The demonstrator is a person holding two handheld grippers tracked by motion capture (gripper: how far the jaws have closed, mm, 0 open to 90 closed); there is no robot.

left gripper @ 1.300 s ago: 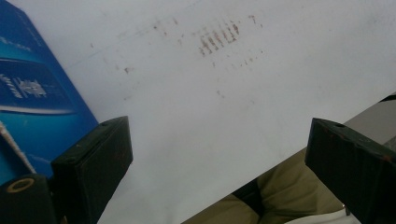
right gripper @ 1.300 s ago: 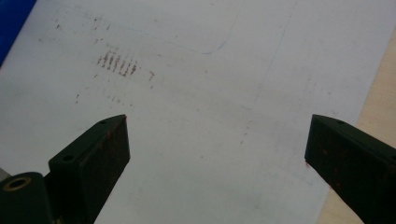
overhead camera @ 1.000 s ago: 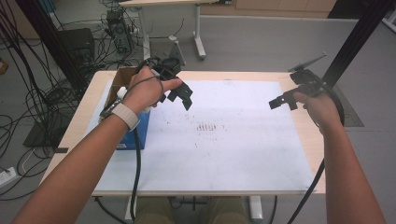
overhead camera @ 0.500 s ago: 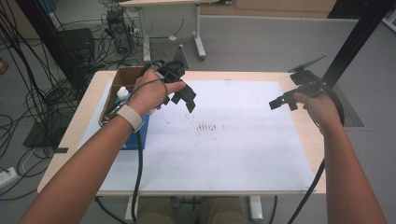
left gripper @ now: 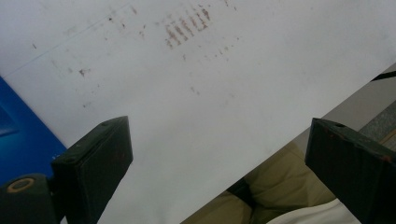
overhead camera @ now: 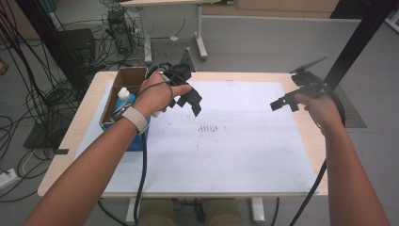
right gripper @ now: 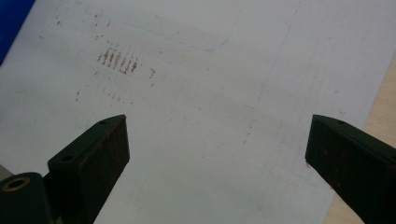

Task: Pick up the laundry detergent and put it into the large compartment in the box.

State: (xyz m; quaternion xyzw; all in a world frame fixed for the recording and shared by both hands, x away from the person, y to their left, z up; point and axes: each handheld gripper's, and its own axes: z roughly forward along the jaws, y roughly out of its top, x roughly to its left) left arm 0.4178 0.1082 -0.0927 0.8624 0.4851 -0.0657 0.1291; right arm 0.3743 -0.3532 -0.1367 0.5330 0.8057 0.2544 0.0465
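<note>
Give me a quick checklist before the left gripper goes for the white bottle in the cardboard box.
1. Left gripper open: ok, its jaws stand wide apart in the left gripper view.
2. Left gripper empty: ok, nothing between the jaws.
3. Right gripper open and empty: ok, it hangs over the right part of the white sheet.
4. White bottle with blue cap reachable: ok, it stands in the brown cardboard box beside the left hand.
5. Left gripper aimed at the bottle: not ok, it points at the white sheet.
6. Room in the box for the jaws: cannot tell, the hand hides part of it.
</note>
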